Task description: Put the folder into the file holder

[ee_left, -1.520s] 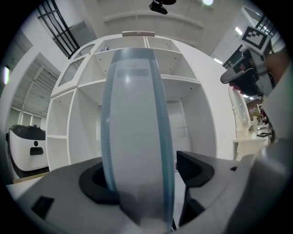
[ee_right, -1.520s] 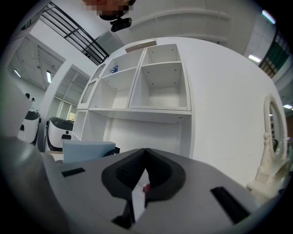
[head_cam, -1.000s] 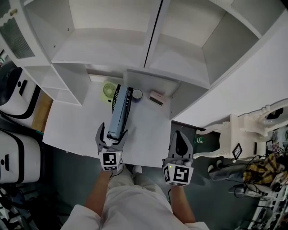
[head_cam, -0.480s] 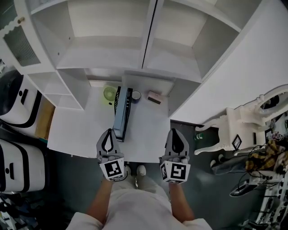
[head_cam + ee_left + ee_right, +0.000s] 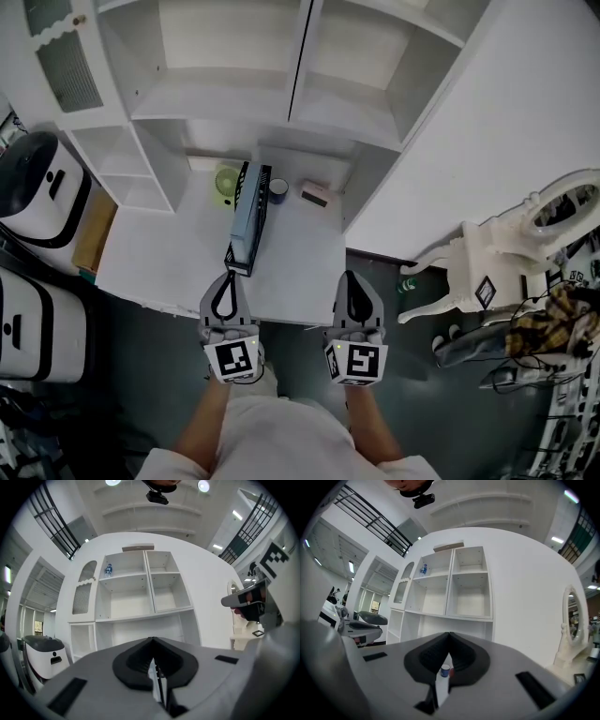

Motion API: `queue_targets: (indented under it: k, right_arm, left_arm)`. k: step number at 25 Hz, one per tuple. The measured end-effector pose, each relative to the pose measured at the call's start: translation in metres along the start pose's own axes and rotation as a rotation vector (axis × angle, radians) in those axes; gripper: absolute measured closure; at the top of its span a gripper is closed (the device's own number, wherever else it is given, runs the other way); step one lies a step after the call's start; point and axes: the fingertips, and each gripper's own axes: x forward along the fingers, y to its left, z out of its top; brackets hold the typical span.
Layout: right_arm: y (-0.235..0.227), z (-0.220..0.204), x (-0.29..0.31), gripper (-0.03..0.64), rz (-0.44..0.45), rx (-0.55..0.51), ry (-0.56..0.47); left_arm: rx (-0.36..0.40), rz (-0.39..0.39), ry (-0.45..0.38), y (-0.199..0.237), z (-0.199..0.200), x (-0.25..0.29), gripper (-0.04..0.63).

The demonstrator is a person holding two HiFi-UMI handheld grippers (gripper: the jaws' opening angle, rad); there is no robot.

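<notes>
Head view first, and it crops plenty. The bottom edge cuts the person down to two forearms and pale trousers, and the tall white shelving unit (image 5: 225, 84) runs off the top.

Low in the middle, the left gripper (image 5: 226, 277) and right gripper (image 5: 352, 277) hang side by side at the near edge of the white surface (image 5: 178, 253). Both pairs of jaws are clenched, tips together, nothing in either.

The blue-grey folder (image 5: 246, 220) stands on edge in the black mesh file holder (image 5: 262, 183) at centre frame. Its near end is just above the left gripper's tips in the picture. How deep it sits in the holder can't be judged from overhead.

Around the holder sit a small round green object (image 5: 225, 180) to its left, a blue-rimmed cup (image 5: 278, 190) to its right, and a little pink box (image 5: 315, 195) further right. All three are too small for detail.

The left gripper view shows its jaws clamped to a thin slit. A dark vertical line shows in that slit, too narrow to identify. This view also gives the shelving unit front-on, with a small blue bottle (image 5: 108, 569) on an upper shelf that the head view doesn't show.

In the right gripper view, the slit frames the blue-rimmed cup above a strip of white surface. The folder and holder are hidden behind the jaw bodies. A white standing mirror (image 5: 570, 620) sits at the right edge.
</notes>
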Motion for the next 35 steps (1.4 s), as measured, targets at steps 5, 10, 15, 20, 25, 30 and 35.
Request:
queue_targets:
  k: [5,10,15,20,25,30,35]
  right_arm:
    - [-0.007,0.012,-0.071,0.618,0.050,-0.019,-0.001]
    - [-0.015,0.015,-0.148,0.620,0.074,0.008,0.039]
    - [-0.015,0.013,-0.207,0.619,0.056,0.050,0.054]
    - [-0.006,0.019,-0.250,0.620,0.054,0.057,0.053]
    - [0.011,0.015,-0.286,0.620,0.054,0.058,0.065]
    - [0.040,0.020,-0.318,0.620,0.057,0.067,0.056]
    - [0.070,0.041,-0.344,0.620,0.044,0.040,0.026]
  left_arm:
    - [0.028,0.003,0.003,-0.049,0.021,-0.074,0.600]
    - [-0.004,0.007,0.025,-0.084,0.043,-0.148,0.600]
    - [0.000,0.003,0.029,-0.096,0.061,-0.200,0.600]
    - [-0.014,-0.001,0.017,-0.096,0.073,-0.239,0.600]
    - [-0.033,0.000,0.016,-0.086,0.071,-0.273,0.600]
    - [-0.046,0.002,0.013,-0.068,0.069,-0.310,0.600]
    - [-0.062,-0.022,0.006,-0.051,0.069,-0.340,0.600]
